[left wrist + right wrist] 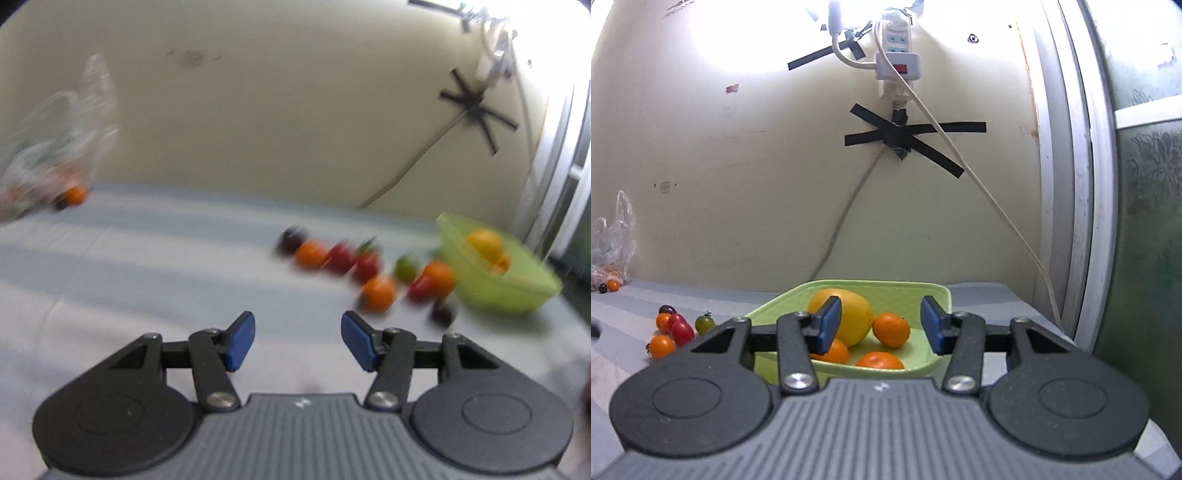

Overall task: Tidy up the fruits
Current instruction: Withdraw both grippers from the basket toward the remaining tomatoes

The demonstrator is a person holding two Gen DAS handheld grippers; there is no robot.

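Observation:
A green basket (938, 295) holds a large yellow fruit (849, 314) and three oranges (891, 329). My right gripper (881, 328) is open and empty, just above the basket's near side. Small loose fruits, orange, red, green and dark purple, lie left of the basket (674, 330). In the blurred left wrist view the same loose fruits (369, 269) lie ahead to the right, beside the basket (517, 291). My left gripper (297, 341) is open and empty above the striped cloth (147, 266), short of the fruits.
A clear plastic bag (613, 240) with more small fruits sits at the far left against the wall, an orange fruit (75, 195) beside it. A power strip (895, 51) and cable hang on the wall. A door frame (1086, 184) stands at the right.

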